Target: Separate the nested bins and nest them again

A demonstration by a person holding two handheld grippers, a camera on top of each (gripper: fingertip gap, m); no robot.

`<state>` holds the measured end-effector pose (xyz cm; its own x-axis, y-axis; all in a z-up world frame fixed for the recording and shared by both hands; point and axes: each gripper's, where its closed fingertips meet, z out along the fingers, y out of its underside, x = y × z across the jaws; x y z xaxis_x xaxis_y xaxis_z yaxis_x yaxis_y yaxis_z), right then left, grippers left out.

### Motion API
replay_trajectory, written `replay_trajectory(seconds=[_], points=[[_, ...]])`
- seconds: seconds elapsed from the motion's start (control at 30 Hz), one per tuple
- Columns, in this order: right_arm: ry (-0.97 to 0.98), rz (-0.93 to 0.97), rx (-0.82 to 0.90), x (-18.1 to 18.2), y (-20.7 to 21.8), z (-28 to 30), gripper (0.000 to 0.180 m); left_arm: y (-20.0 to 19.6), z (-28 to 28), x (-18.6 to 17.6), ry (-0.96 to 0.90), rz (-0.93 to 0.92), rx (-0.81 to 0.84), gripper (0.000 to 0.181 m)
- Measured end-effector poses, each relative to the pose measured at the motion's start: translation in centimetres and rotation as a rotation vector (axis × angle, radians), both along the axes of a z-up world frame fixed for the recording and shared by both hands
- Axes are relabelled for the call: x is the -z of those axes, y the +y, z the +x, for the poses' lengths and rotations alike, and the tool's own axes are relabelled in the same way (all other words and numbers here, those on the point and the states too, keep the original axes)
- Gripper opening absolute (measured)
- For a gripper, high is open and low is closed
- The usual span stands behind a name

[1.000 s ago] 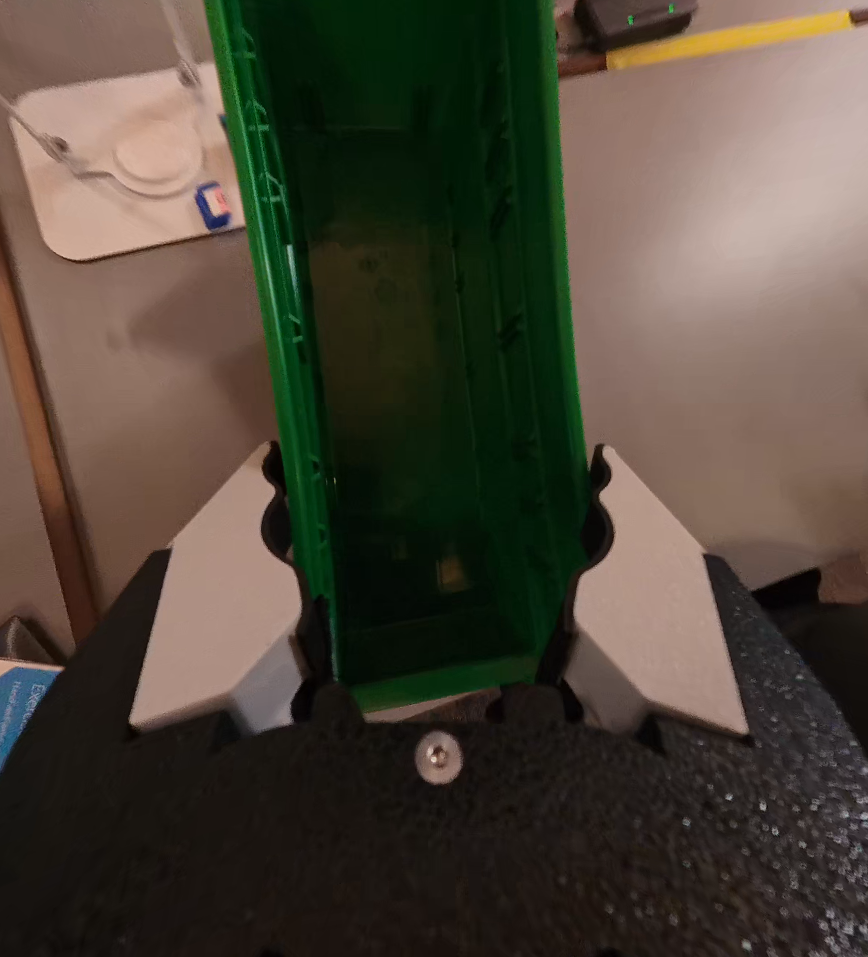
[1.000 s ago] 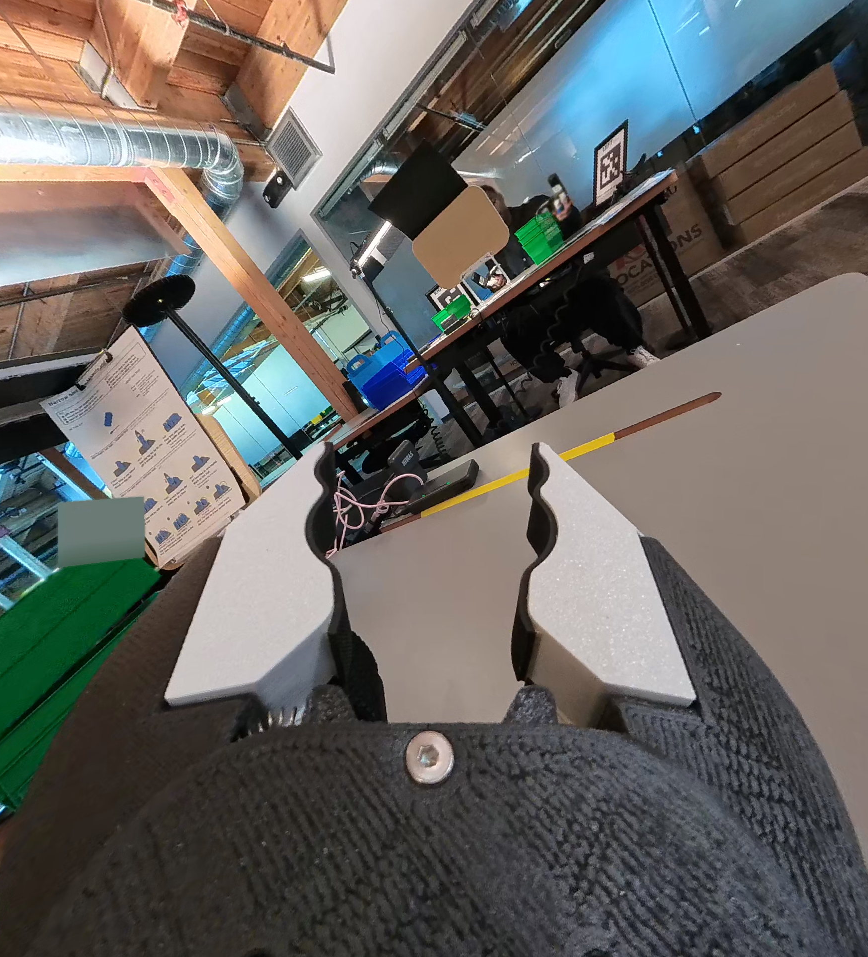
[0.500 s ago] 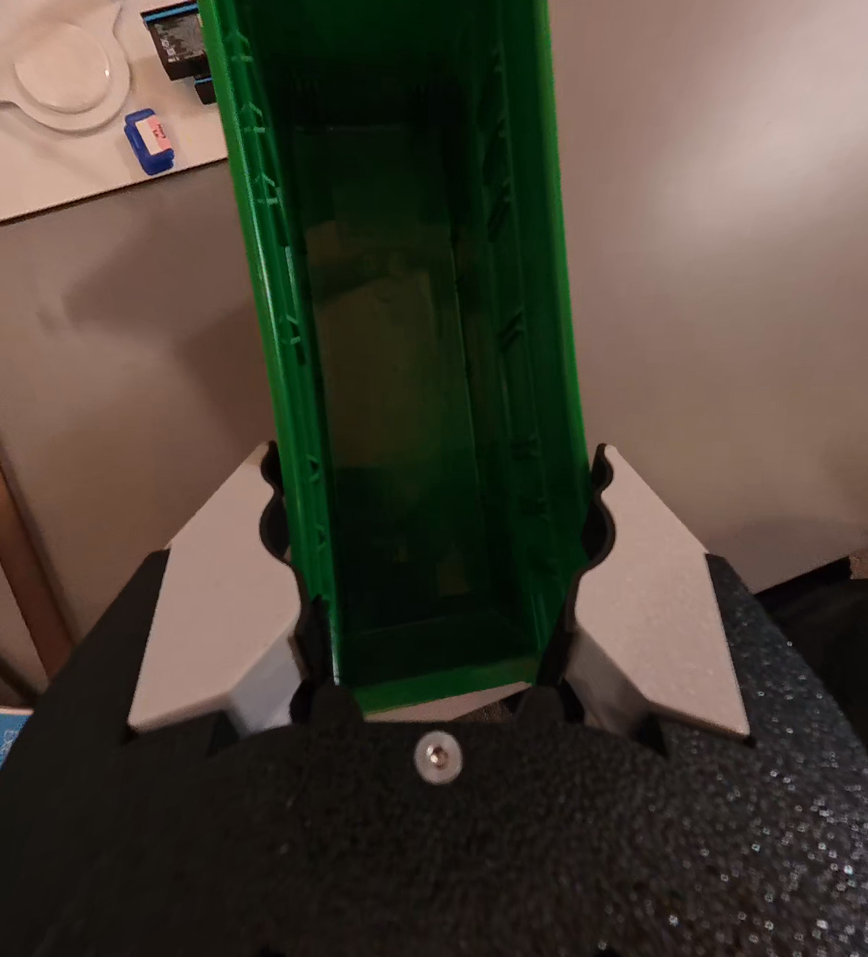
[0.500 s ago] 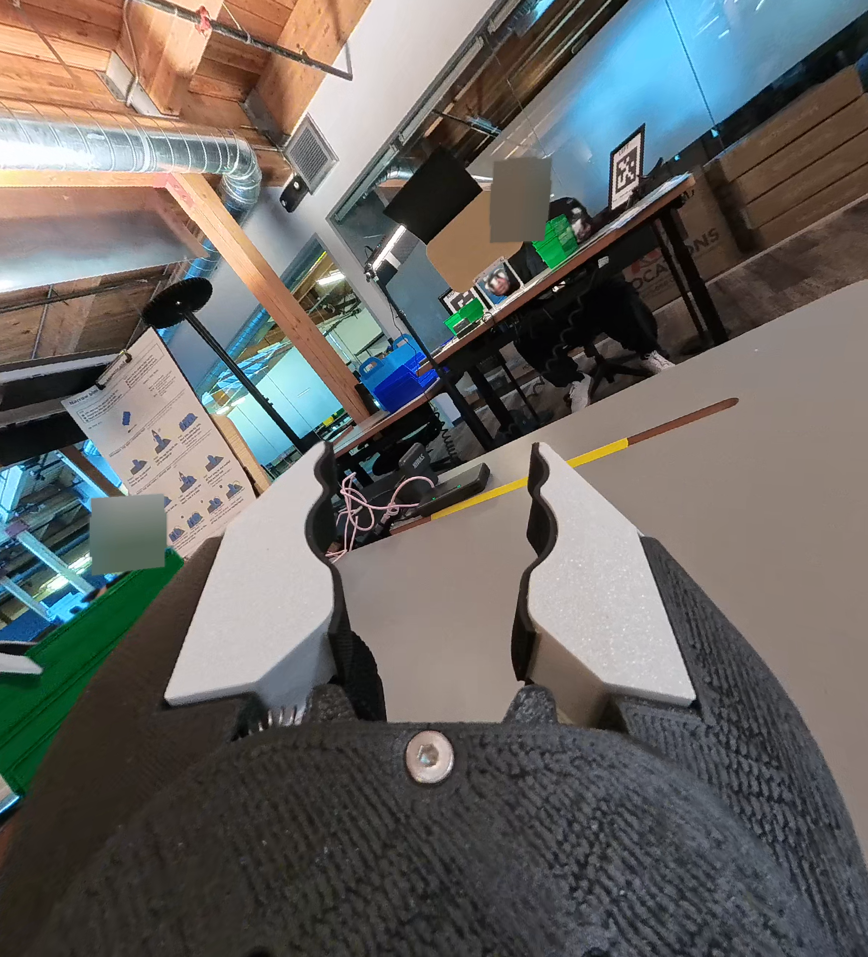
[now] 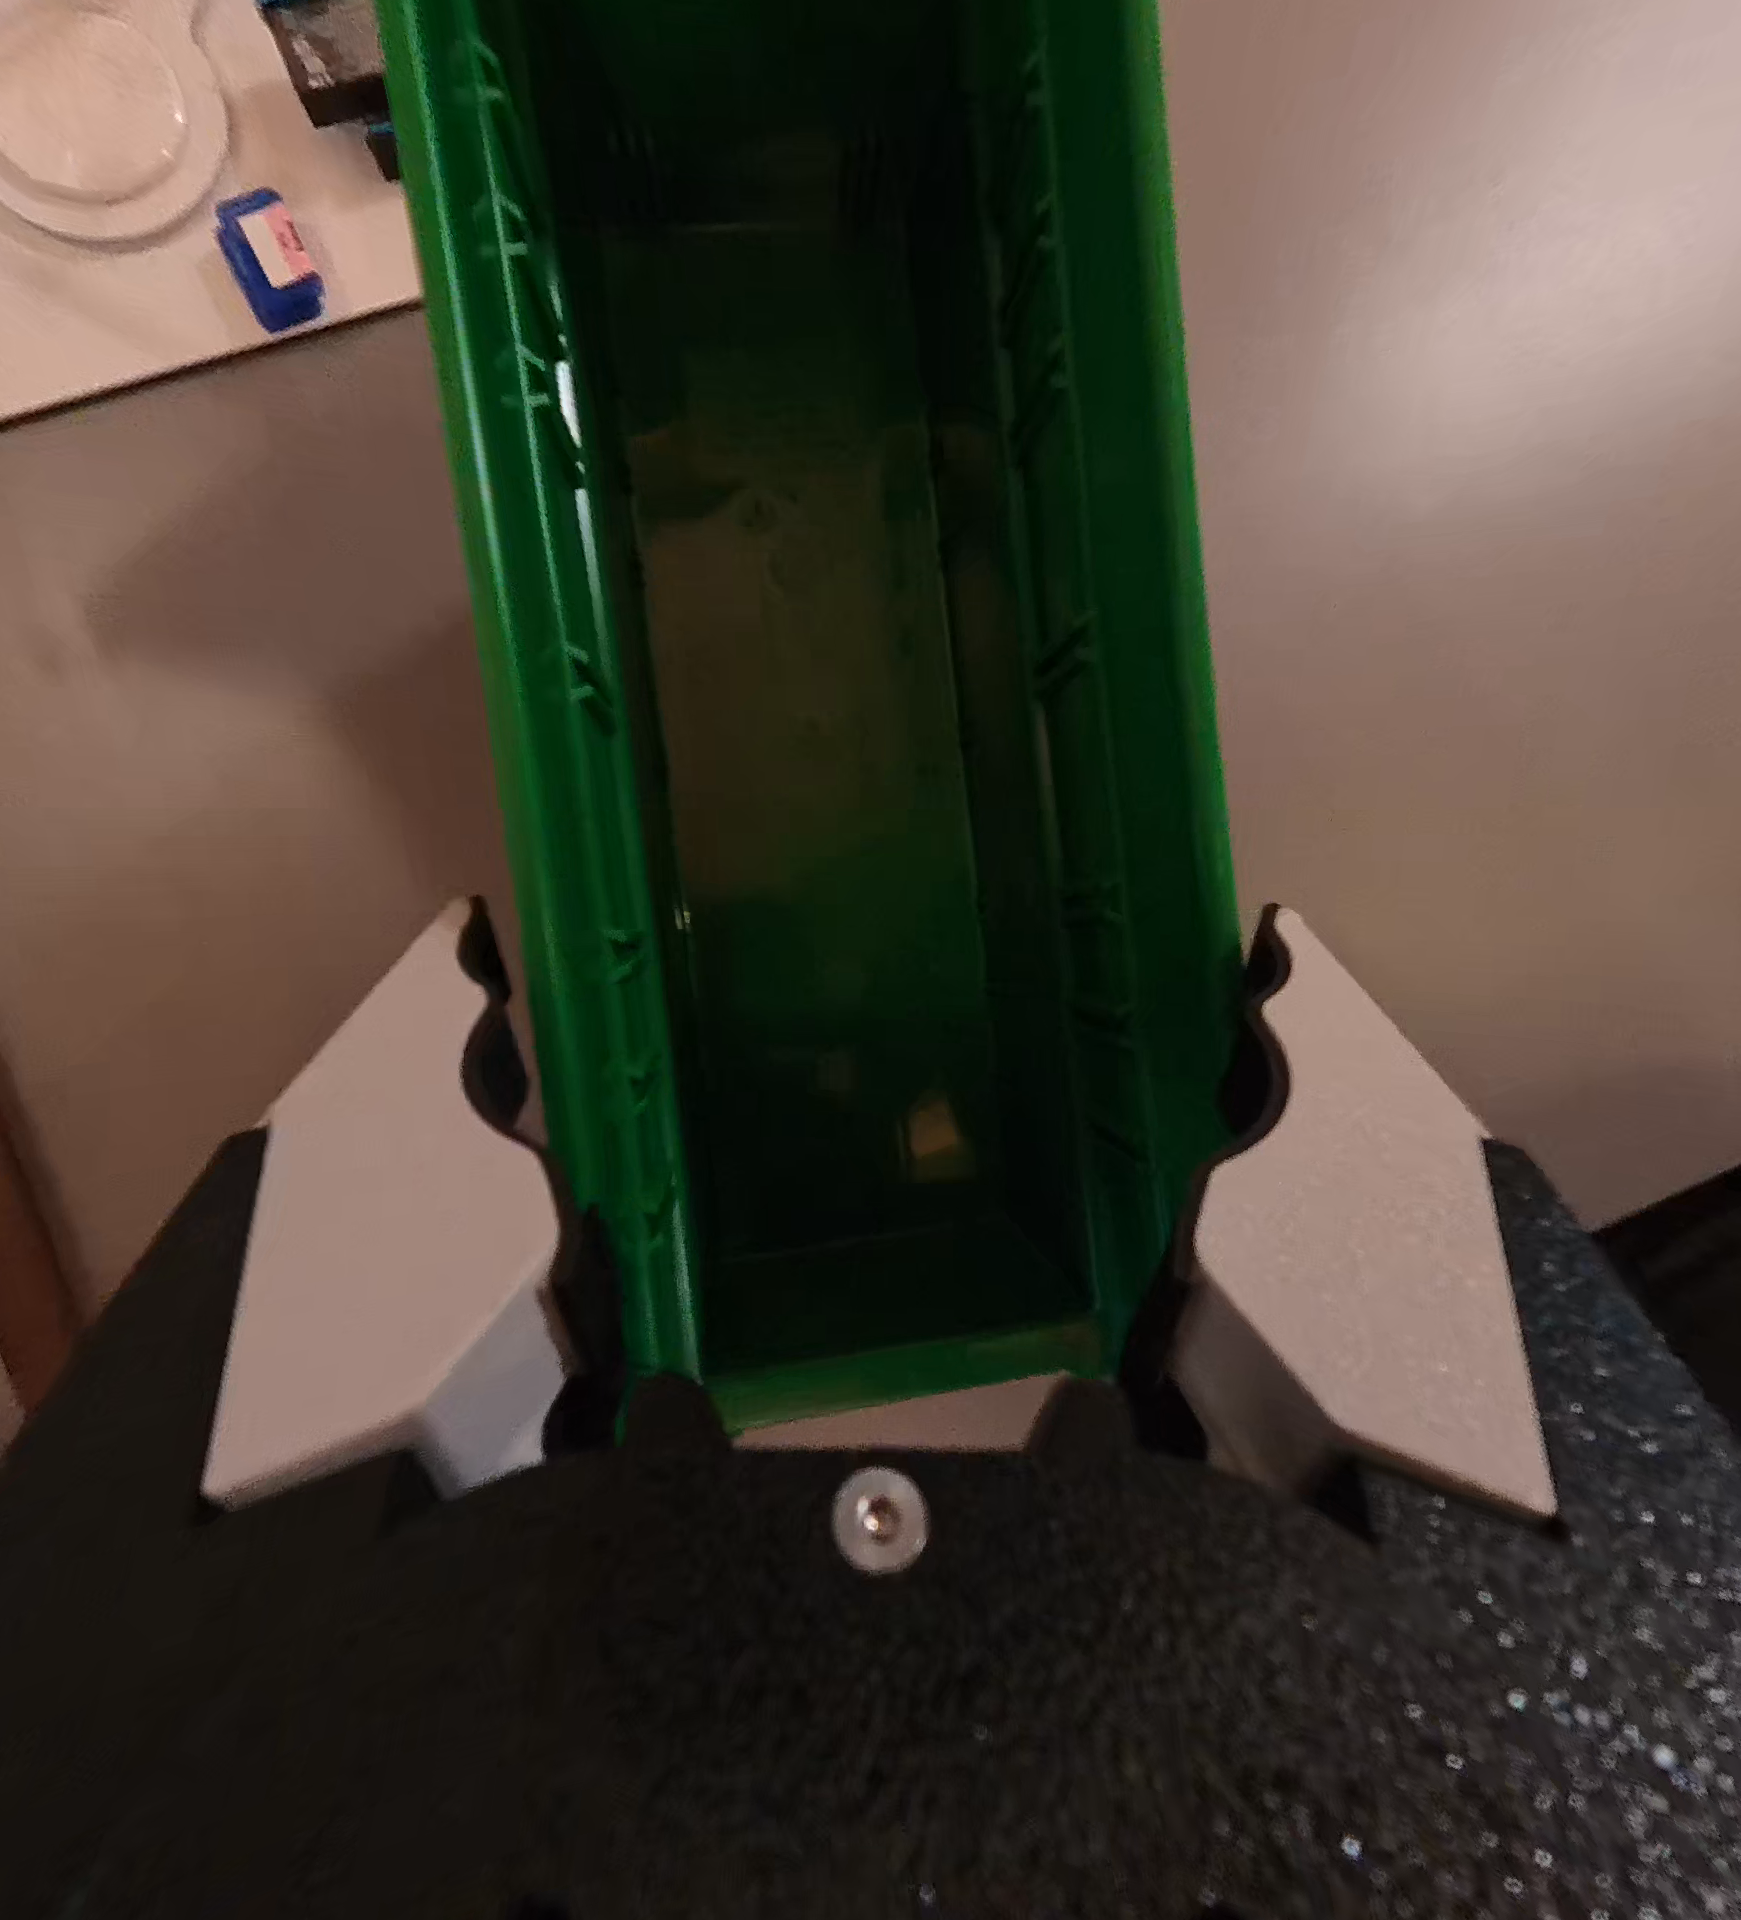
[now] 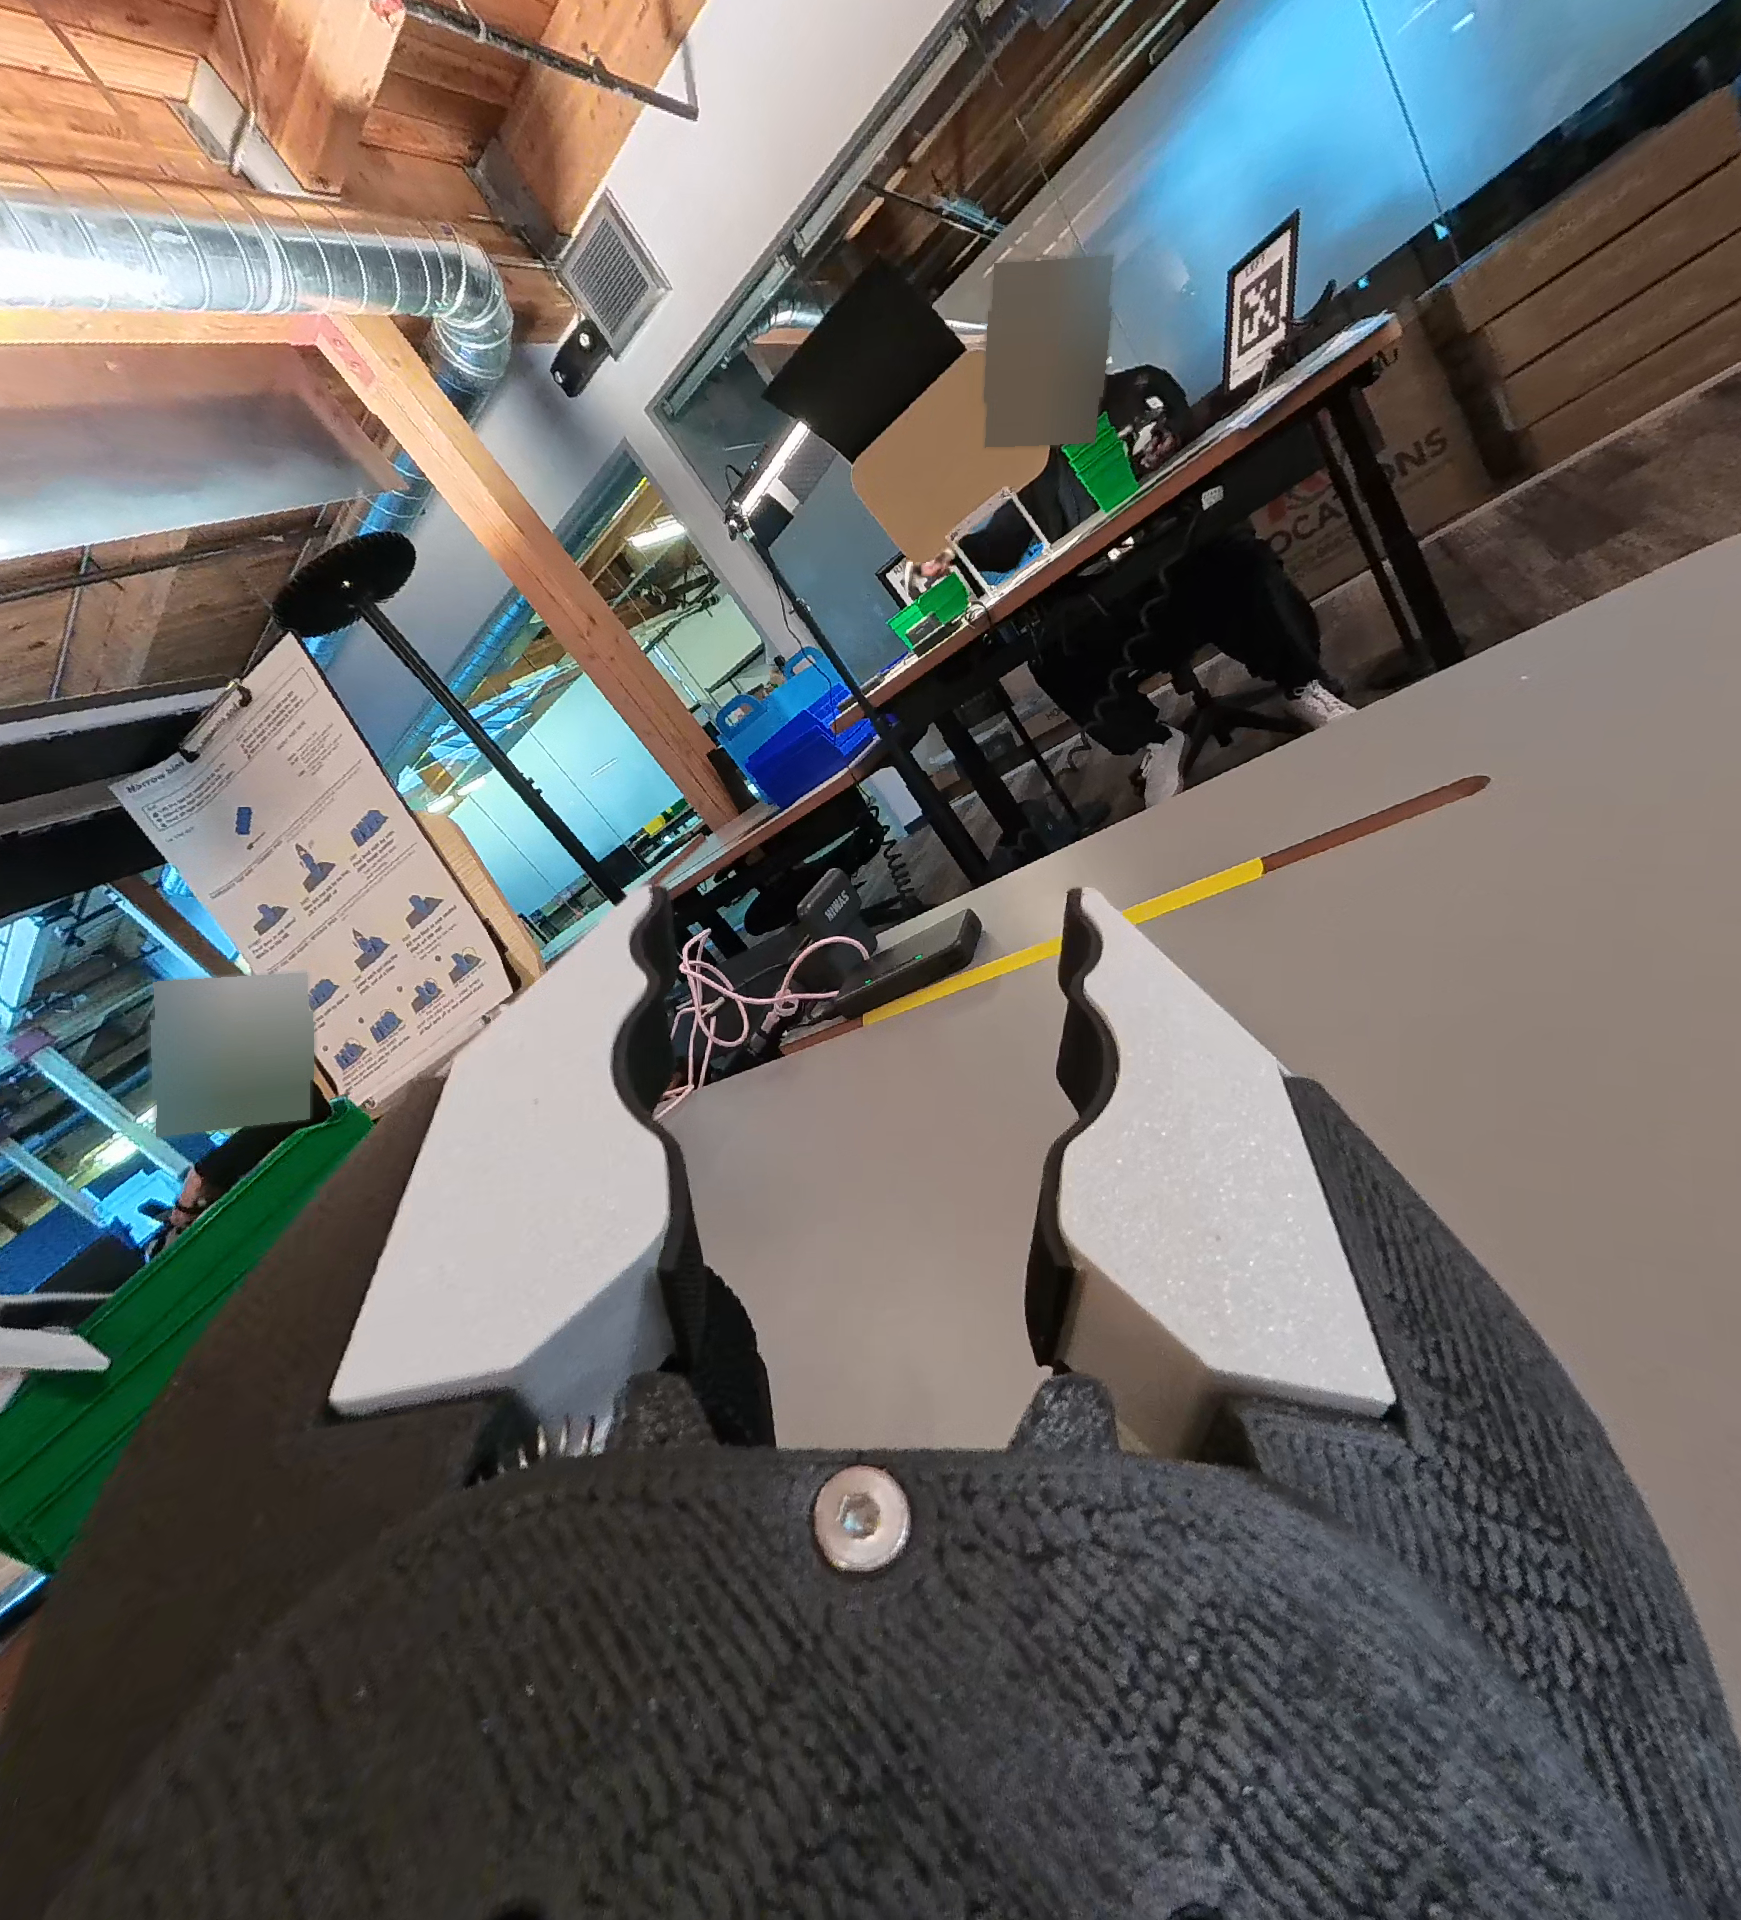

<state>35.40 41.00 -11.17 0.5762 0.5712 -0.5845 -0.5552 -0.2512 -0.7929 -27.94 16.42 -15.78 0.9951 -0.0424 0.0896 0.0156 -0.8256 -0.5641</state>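
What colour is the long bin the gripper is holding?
Green; the bin shows best in the left wrist view.

Bin (image 5: 814, 727) between hand-held gripper (image 5: 871, 1049) fingers, above table (image 5: 1468, 623).

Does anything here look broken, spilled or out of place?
Nothing stands out. The left gripper grips a green bin squarely above the grey table; the bin looks whole and empty. The right gripper is open and empty. Only a pink cord lies tangled at the table's far edge.

Grey table (image 6: 1531, 1039), yellow-brown stick (image 6: 1198, 883), pink cable (image 6: 741, 997).
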Motion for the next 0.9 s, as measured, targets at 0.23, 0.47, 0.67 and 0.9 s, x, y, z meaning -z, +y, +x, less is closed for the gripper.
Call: replay_trajectory(seconds=[0.23,0.47,0.67,0.9], points=[[-0.02,-0.003,-0.005,0.2,0.0,-0.4,0.074,0.4,-0.6,-4.3,0.074,0.223,-0.052,0.159],[-0.046,-0.007,0.002,0.3,0.0,-0.6,0.074,-4.2,-2.4,-5.4,0.082,0.447,-0.238,0.159],[-0.081,0.001,0.051,0.5,0.3,-0.1,0.074,-6.7,-1.8,-1.4,-0.144,0.688,-0.241,0.159],[-0.415,0.123,0.335,1.6,1.2,1.4,0.074,-6.4,-1.2,-1.1,-0.285,0.903,-0.197,0.159]])
